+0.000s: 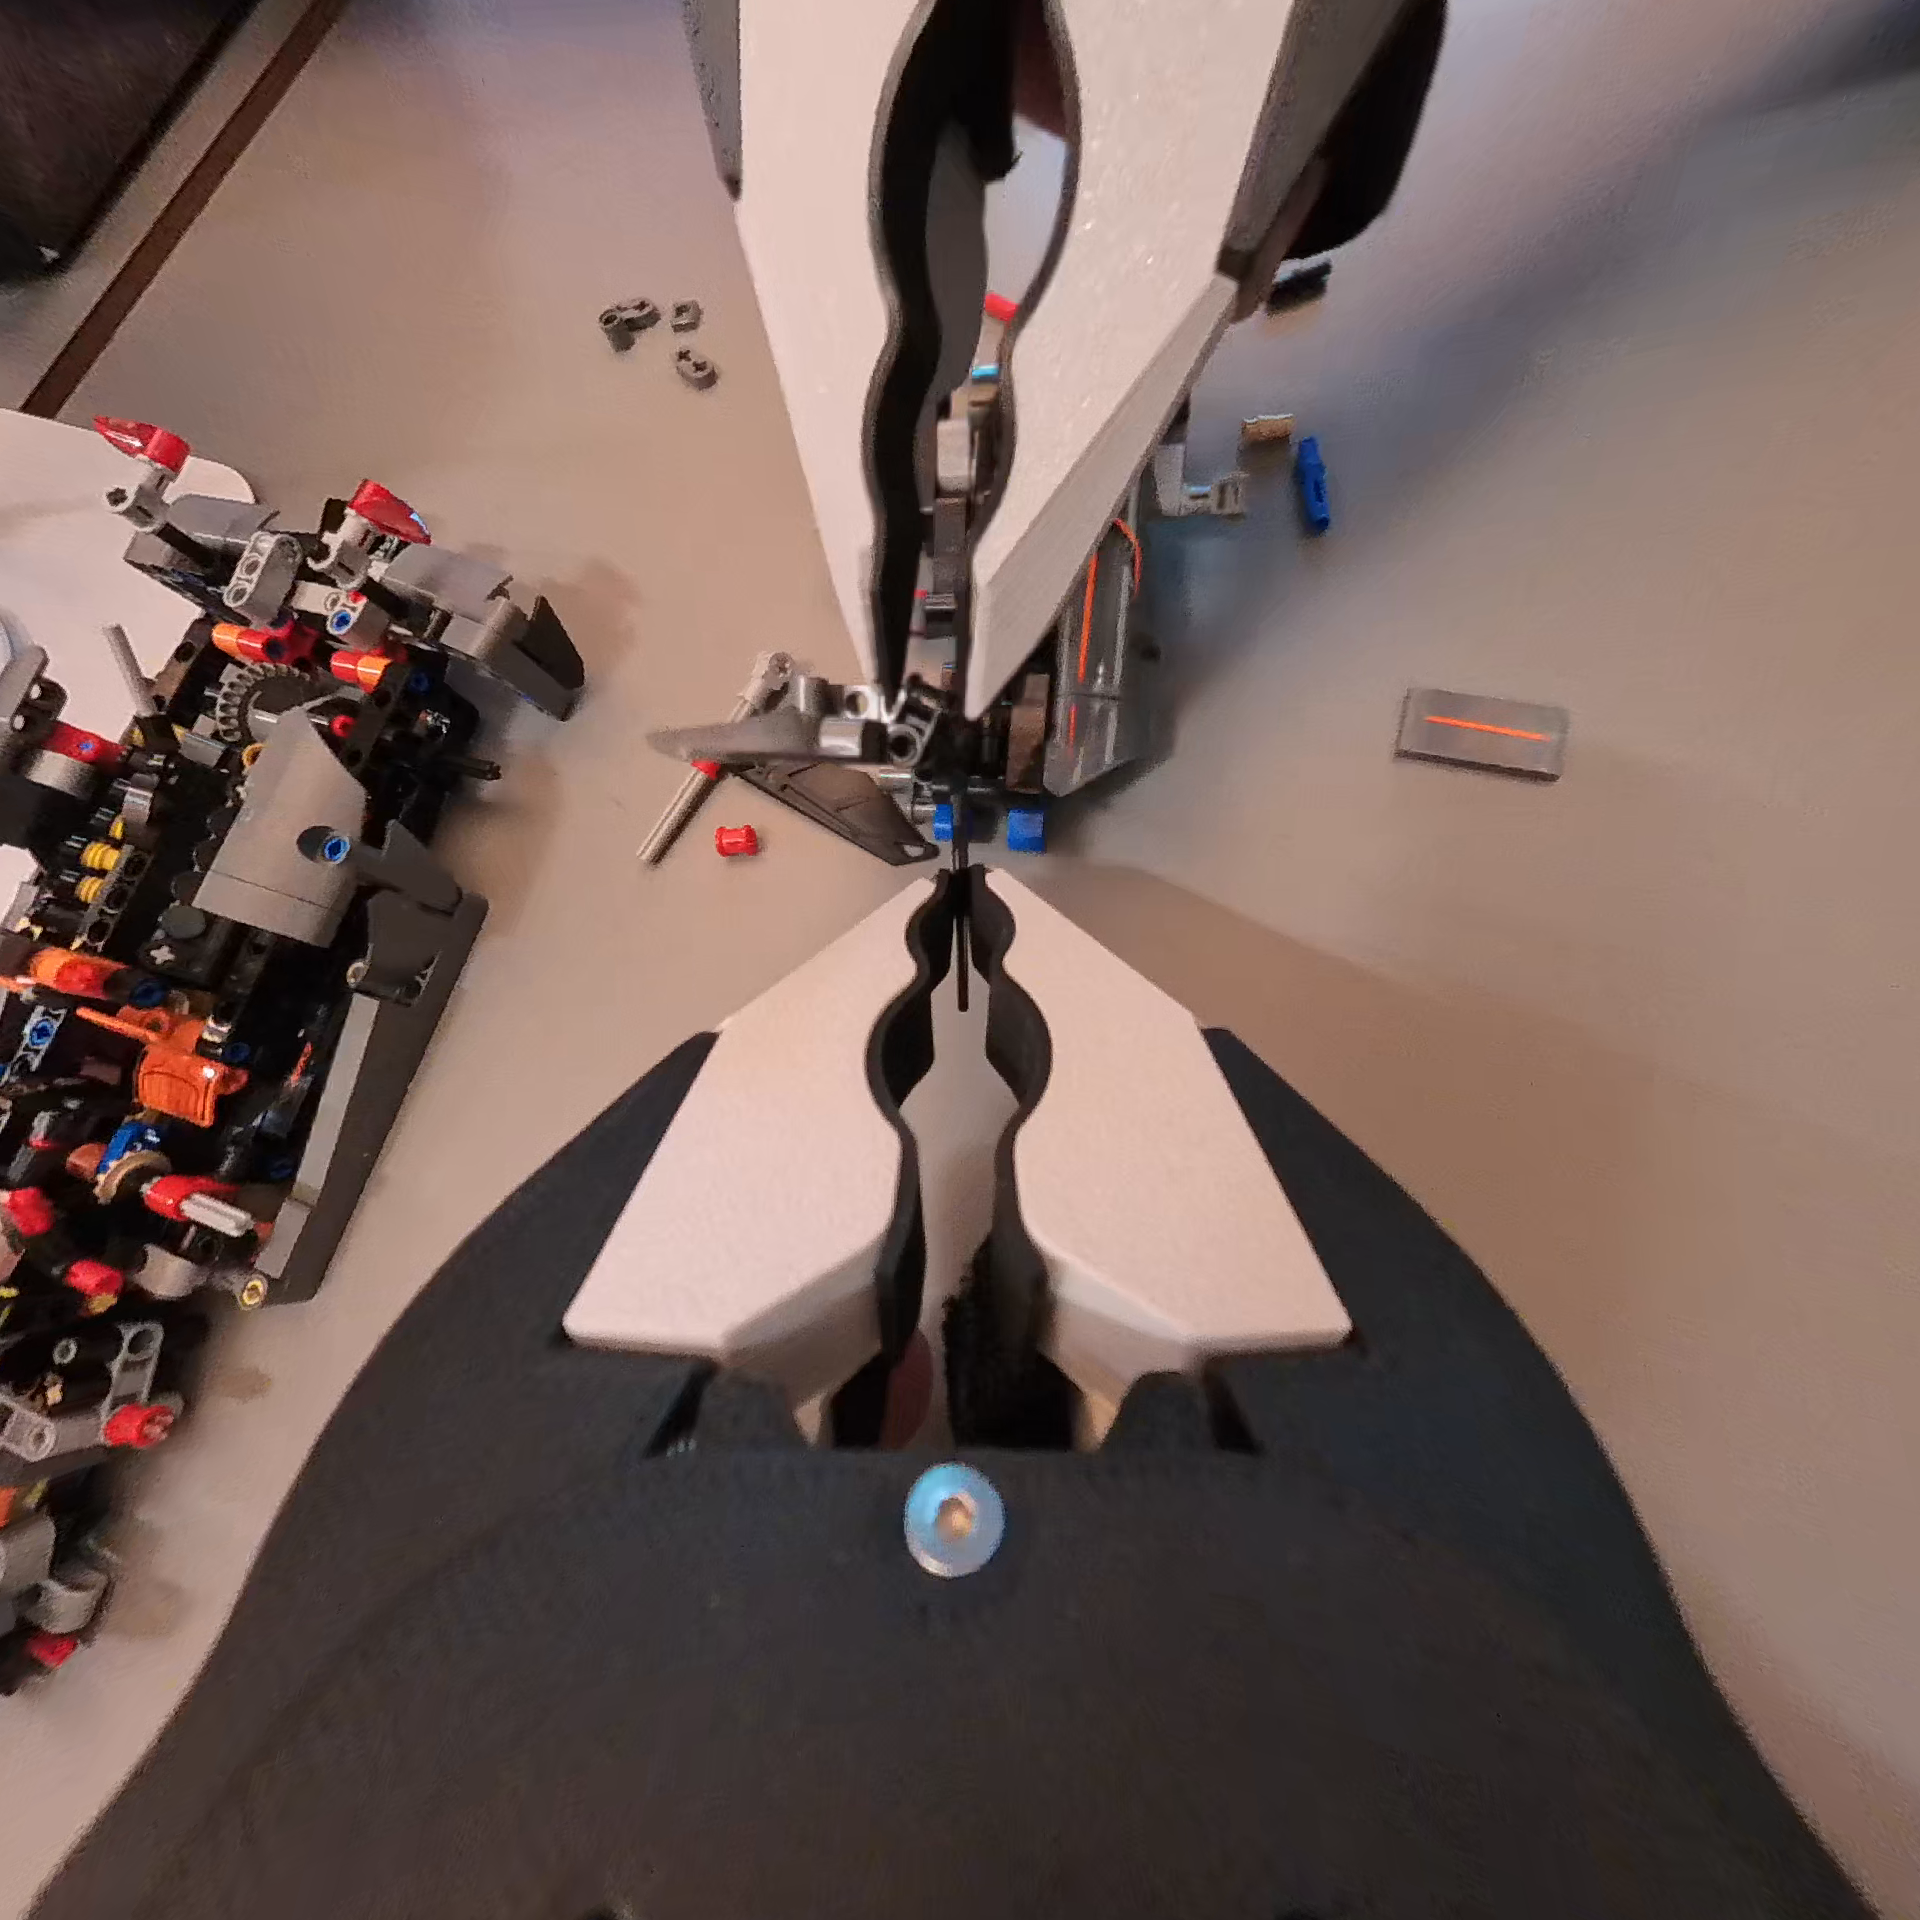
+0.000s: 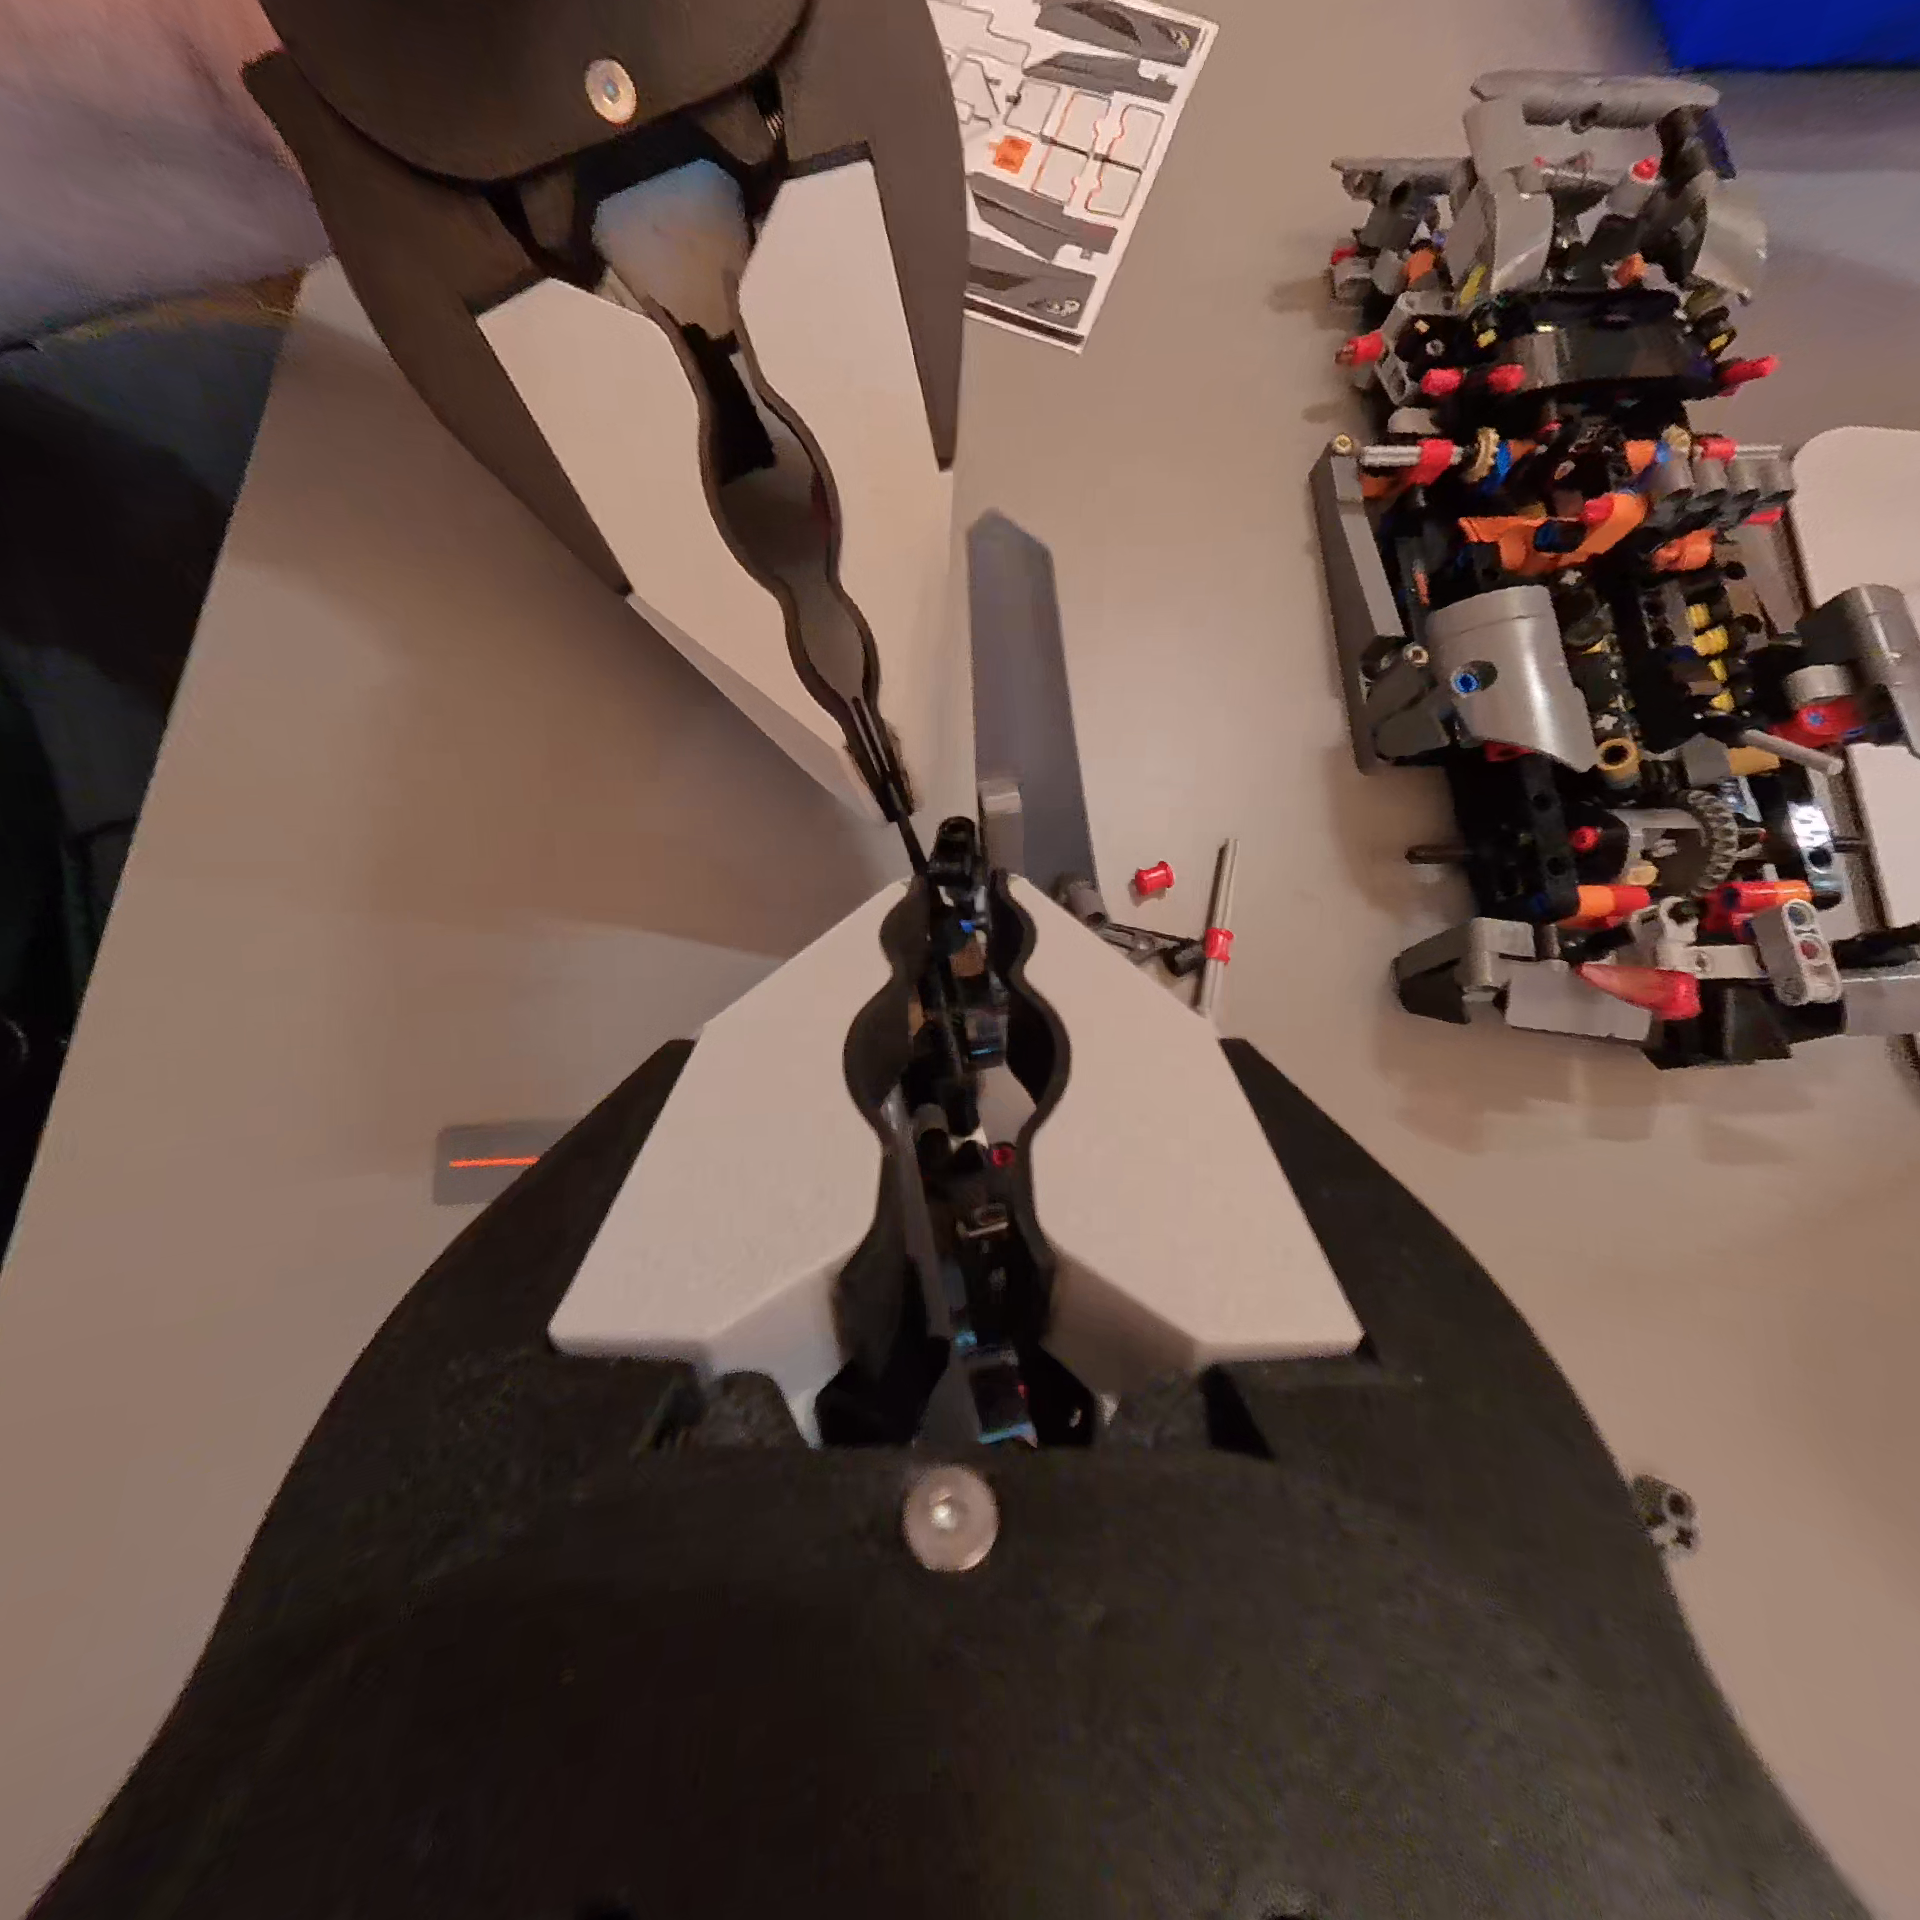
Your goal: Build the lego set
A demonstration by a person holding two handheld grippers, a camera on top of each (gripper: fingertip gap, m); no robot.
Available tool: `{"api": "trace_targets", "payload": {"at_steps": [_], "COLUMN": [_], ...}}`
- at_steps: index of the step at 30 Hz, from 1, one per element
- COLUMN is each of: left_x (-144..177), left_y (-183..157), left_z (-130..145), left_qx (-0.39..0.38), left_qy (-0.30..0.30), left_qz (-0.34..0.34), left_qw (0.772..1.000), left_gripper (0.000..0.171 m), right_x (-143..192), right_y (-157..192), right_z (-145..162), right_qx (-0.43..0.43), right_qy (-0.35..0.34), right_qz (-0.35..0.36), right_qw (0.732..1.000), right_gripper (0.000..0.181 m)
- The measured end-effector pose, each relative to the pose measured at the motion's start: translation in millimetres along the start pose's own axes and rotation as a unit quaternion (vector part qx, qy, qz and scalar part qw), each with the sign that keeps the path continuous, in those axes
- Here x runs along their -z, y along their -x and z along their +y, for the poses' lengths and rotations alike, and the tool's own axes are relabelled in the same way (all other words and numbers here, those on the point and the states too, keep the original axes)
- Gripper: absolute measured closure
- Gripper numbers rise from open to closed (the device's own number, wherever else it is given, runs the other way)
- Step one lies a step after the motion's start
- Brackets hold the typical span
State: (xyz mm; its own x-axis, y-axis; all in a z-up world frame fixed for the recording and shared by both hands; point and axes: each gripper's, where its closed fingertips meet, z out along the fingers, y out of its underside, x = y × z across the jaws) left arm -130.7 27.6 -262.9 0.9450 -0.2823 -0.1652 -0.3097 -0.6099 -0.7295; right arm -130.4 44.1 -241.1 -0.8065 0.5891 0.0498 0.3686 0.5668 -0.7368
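Left tongs [image 1: 961,883] pinch a thin black axle [image 1: 962,935]; right tongs [image 2: 961,894] clamp a black-grey subassembly [image 2: 961,1039].

A pale grey-beige bench [image 1: 1558,1039] fills most of both views, its matte top smooth and evenly lit by soft, warm indoor light that throws blurred shadows. In the left wrist view, the bench's far-left edge carries a thin brown trim [image 1: 177,197], and beyond it lies a dark surface [image 1: 94,94], too dim to identify. In the right wrist view, the bench edge [image 2: 125,831] runs along the left, with deep shadow past it, and a blue shape [image 2: 1797,31] sits at the top right corner.
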Motion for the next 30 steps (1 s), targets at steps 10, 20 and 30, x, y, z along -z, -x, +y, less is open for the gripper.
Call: {"api": "trace_targets", "payload": {"at_steps": [10, 20, 30], "left_x": [-1, -3, -1], "left_y": [0, 5, 11], "left_z": [2, 6, 10], "left_qx": [-0.004, -0.001, -0.03], "left_qy": [-0.001, 0.009, 0.046], "left_qz": [0.012, 0.018, 0.032], "left_qw": [1.0, 1.0, 0.998], "left_gripper": [0.171, 0.171, 0.171], "right_x": [2, 2, -6], "right_y": [-7, -13, -23], "right_z": [-3, -9, -13], "right_qx": [0.022, -0.014, -0.056], "right_qy": [0.028, 0.032, 0.047], "right_qz": [-0.018, -0.124, -0.146], "right_qw": [0.999, 0.992, 0.987], "right_gripper": [0.146, 0.143, 0.14]}}
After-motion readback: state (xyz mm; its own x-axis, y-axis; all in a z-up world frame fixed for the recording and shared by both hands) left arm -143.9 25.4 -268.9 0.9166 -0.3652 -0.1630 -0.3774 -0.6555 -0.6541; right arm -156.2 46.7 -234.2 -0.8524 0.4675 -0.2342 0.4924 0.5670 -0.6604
